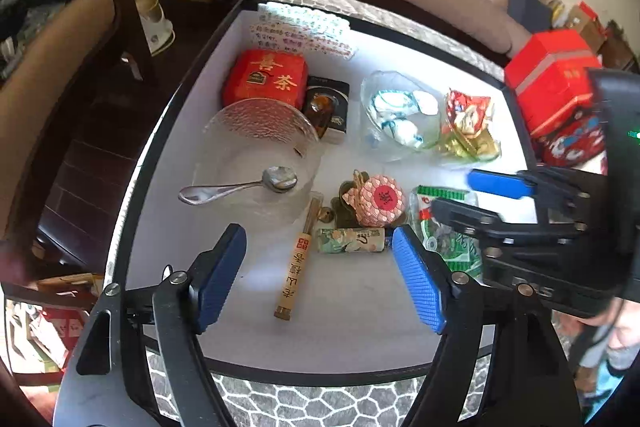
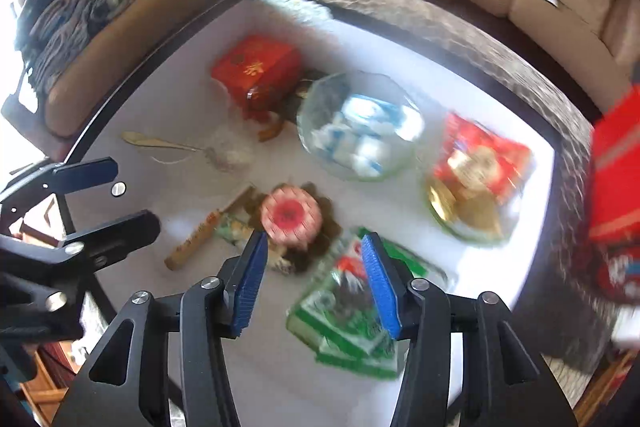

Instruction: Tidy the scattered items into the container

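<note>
the white bench is still strewn with things, so this looks like an early reach in the tidying: the right tool hangs over the green snack packet near the front edge, its blue pads spread apart with nothing between them, and the packet lies flat below, seemingly not yet touched. the right-wrist view is smeared, so i cannot tell how close the pads are to the wrapper. the left tool is level and low over the near side of the bench, fingers wide apart and empty, with the paper-sleeved chopsticks lying on the bench in the gap between them and a small printed roll just beyond its right pad. the round patterned pouch sits beside the packet, almost touching it. the textured glass plate to the left holds only a metal spoon, while the glass bowl already has white and blue wrapped sweets in it, so either could be the container. my guess is the next move calls for the right tool to drop, pinch the packet's edge without nudging the pouch, then carry it over.
</note>
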A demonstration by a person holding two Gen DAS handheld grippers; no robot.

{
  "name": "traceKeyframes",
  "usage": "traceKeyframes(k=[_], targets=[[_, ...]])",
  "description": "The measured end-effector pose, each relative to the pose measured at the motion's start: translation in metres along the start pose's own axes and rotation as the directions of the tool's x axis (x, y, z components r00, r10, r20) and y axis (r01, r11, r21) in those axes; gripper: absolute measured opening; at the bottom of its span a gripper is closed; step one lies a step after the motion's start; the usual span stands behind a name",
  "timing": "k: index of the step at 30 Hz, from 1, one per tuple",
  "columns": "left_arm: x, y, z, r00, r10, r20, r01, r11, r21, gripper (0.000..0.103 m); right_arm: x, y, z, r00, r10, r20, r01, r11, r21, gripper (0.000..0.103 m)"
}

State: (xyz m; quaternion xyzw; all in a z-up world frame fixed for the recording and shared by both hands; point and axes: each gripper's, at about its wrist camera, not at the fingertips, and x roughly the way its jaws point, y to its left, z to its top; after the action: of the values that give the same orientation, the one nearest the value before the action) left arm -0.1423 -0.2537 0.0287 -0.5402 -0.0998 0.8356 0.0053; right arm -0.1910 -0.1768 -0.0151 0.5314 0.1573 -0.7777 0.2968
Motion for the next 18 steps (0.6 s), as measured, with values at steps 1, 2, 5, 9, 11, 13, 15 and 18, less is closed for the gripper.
traceKeyframes(k=[1,2,5,9,11,13,15,18], targets=[[0.000,-0.005,-0.001,1.000,0.014,0.003,-0.014,1.000,0.013,0.073,-0.003,-0.007,-0.002,1.000,-0.006,0.006,0.006,1.000,0.021,0.051],[0.000,-0.010,-0.003,1.000,0.023,0.006,-0.024,0.999,0.023,0.074,-0.005,-0.007,-0.006,1.000,-0.011,0.013,0.010,0.999,0.035,0.052],[-0.002,-0.023,-0.010,0.998,0.052,0.029,-0.053,0.998,0.044,0.077,-0.022,-0.016,-0.027,0.997,-0.011,0.076,0.002,0.994,0.110,0.056],[-0.005,-0.032,-0.016,0.993,0.088,0.080,-0.092,0.995,0.042,0.085,-0.027,-0.017,-0.043,0.995,-0.014,0.097,0.000,0.989,0.150,0.059],[-0.004,-0.034,-0.018,0.991,0.103,0.089,-0.106,0.994,0.031,0.087,-0.027,-0.013,-0.044,0.995,-0.025,0.093,0.010,0.987,0.158,0.059],[-0.002,-0.035,-0.021,0.990,0.109,0.085,-0.112,0.993,0.027,0.087,-0.027,-0.013,-0.048,0.994,-0.033,0.100,0.016,0.986,0.167,0.059],[-0.002,-0.038,-0.022,0.990,0.119,0.080,-0.122,0.992,0.037,0.087,-0.030,-0.014,-0.052,0.993,-0.036,0.108,0.016,0.983,0.182,0.060],[-0.003,-0.042,-0.024,0.987,0.137,0.085,-0.142,0.988,0.057,0.087,-0.035,-0.017,-0.057,0.992,-0.036,0.117,0.013,0.980,0.197,0.060]])
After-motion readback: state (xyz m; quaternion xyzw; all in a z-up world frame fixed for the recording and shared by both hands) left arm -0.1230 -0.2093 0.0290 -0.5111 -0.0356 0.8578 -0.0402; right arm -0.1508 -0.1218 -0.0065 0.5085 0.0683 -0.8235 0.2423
